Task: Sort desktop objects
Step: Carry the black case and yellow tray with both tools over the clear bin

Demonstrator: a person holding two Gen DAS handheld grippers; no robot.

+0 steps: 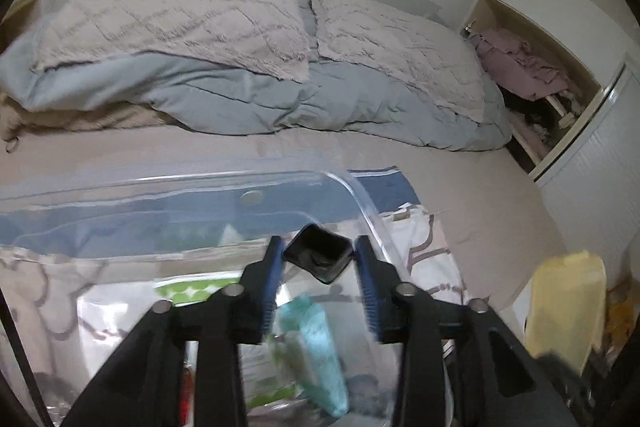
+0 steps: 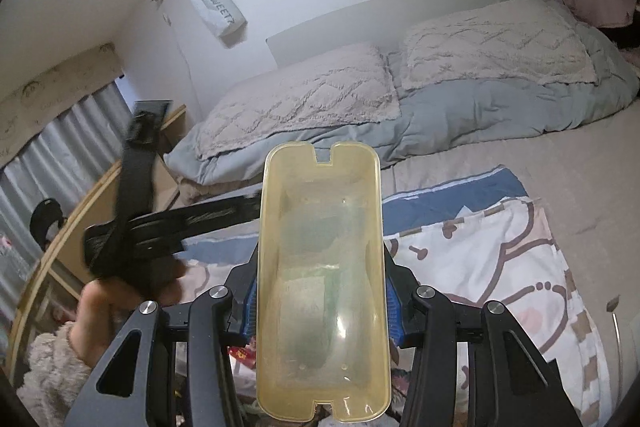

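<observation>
While the left gripper (image 1: 319,259) pinches a small black square object (image 1: 318,253) between its blue pads, it hangs over a clear plastic bin (image 1: 192,187) that rests on the bed (image 1: 480,187). Through the bin's wall a teal packet (image 1: 316,343) and a green-and-white packet (image 1: 192,291) show, both blurred. The right gripper (image 2: 320,301) clamps a translucent yellow lid (image 2: 322,291) by its long sides, holding it flat above a patterned blanket (image 2: 480,267). The lid fills the middle of the right wrist view and hides most of what lies under it. To its left, the person's left hand (image 2: 160,279) grips the black handle of the other tool. Two textured pillows (image 2: 320,95) lie on a grey-blue duvet (image 2: 480,111) at the head of the bed.
</observation>
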